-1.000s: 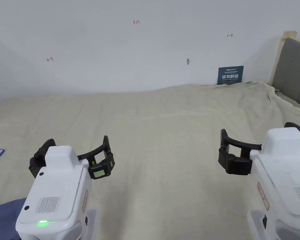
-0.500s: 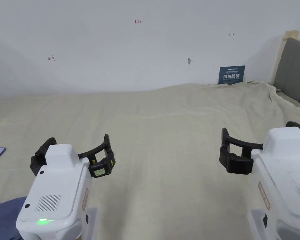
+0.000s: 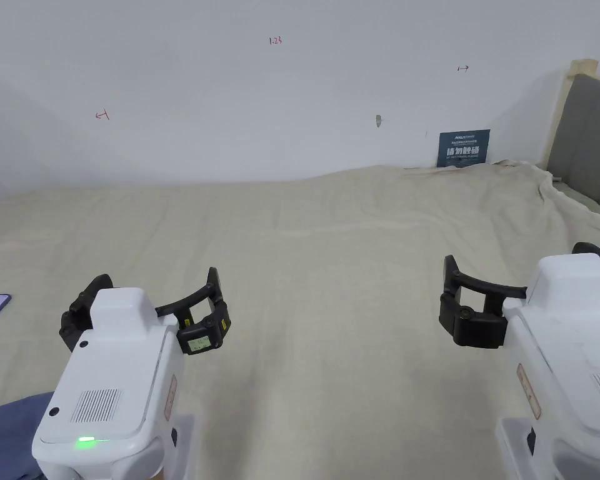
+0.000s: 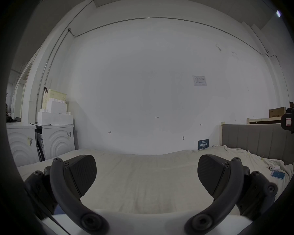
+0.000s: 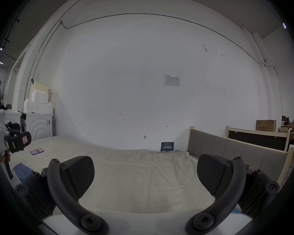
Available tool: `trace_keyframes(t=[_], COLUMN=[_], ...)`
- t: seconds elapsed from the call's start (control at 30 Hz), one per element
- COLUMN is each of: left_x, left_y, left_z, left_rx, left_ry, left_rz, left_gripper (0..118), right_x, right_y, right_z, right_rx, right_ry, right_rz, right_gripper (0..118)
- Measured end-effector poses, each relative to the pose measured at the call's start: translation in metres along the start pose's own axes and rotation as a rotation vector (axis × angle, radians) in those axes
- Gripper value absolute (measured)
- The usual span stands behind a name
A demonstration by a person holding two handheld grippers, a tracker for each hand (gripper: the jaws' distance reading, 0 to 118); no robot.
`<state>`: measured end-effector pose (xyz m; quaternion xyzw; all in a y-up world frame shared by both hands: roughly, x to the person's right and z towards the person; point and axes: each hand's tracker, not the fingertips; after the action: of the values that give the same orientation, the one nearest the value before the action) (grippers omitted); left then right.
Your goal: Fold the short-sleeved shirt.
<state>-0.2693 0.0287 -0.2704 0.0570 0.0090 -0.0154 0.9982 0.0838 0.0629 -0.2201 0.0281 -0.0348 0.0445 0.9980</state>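
Blue cloth, probably the shirt [image 3: 5, 431], lies bunched at the near left edge of the cream bed sheet [image 3: 330, 262], just beside the left gripper [image 4: 147, 176]. The right gripper [image 5: 145, 176] hovers well apart. Both have jaws spread wide, holding nothing.

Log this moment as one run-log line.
left tongs: open, empty | right tongs: open, empty | blue fabric: bed's near-left corner, untouched | fold: not started

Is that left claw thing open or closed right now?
Open. The left gripper has its two black jaws wide apart, with only the beige bed sheet between them.
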Motion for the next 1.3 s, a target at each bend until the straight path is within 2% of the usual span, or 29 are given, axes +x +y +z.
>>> trace_keyframes(t=[1.03, 1.2, 1.27, 1.3], left_x=[-0.002, -0.003, -0.004, -0.004], left_y=[-0.001, 0.001, 0.003, 0.003], left_z=[0.002, 0.003, 0.003, 0.004], left_rx=[0.001, 0.004, 0.007, 0.007], left_ry=[-0.002, 0.0, -0.001, -0.001], left_rz=[0.006, 0.018, 0.021, 0.02], left_gripper=[118, 118, 118, 118], right_x=[-0.001, -0.005, -0.006, -0.005], right_y=[0.002, 0.007, 0.009, 0.012], right_z=[0.0, -0.007, -0.013, -0.018], right_rx=[0.001, -0.096, -0.194, -0.287], right_ry=[0.013, -0.073, -0.141, -0.136], right_rz=[0.017, -0.099, -0.171, -0.19], right_gripper=[118, 118, 118, 118])
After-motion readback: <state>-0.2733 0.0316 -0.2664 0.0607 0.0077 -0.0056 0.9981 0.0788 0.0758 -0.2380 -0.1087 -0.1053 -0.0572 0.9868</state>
